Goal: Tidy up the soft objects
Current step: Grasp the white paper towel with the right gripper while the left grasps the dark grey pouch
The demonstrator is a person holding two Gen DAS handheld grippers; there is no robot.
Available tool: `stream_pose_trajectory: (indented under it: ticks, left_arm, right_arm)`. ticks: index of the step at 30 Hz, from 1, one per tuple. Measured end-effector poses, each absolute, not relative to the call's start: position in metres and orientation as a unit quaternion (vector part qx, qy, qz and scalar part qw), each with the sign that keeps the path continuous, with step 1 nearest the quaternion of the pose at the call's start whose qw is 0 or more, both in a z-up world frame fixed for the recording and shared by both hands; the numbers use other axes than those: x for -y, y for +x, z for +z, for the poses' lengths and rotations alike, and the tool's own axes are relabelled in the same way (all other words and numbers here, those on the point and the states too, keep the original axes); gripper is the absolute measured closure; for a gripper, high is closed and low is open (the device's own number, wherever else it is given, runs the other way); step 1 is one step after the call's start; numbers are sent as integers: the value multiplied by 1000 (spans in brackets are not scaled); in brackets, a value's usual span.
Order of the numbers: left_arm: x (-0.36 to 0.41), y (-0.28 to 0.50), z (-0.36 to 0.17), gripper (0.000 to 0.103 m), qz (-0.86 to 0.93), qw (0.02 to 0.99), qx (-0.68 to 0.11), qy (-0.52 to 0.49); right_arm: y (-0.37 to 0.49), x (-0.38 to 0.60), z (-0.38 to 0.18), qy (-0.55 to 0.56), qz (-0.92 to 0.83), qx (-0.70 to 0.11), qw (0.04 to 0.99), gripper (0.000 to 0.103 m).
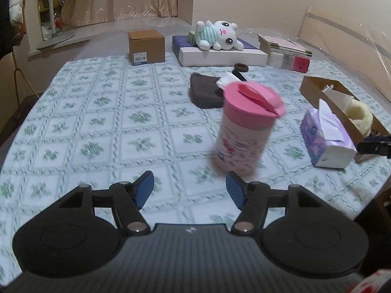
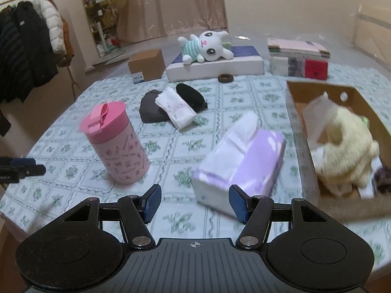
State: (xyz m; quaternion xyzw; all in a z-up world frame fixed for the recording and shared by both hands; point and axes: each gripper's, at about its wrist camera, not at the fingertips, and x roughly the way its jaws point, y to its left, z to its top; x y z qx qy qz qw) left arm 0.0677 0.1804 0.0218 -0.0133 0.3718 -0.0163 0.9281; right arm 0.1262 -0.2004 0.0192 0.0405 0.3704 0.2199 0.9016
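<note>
Left tool (image 1: 190,186) stands with jaws apart and nothing between them, just short of the pink cup (image 1: 246,127); right tool (image 2: 195,204) likewise parted and empty, the purple tissue pack (image 2: 244,161) just ahead. On the patterned bedspread (image 2: 171,146) beyond lie folded cloths (image 2: 171,107); the cardboard box (image 2: 303,131) at right holds a cream plush (image 2: 347,146); a white plush (image 2: 207,47) rests on a flat box farther back.
</note>
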Motion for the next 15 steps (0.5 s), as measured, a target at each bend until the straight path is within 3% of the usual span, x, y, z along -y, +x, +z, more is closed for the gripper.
stream_pose_trajectory:
  ticks: [9,15]
  left_arm:
    - [-214,130,37,40,-49,927,-358,99]
    - [-225,180,39,33,-90,917,-349,172]
  right_arm:
    - [186,179,35,-45,263,-337,903,42]
    - [230,156,34,-122,300,-321,890,42]
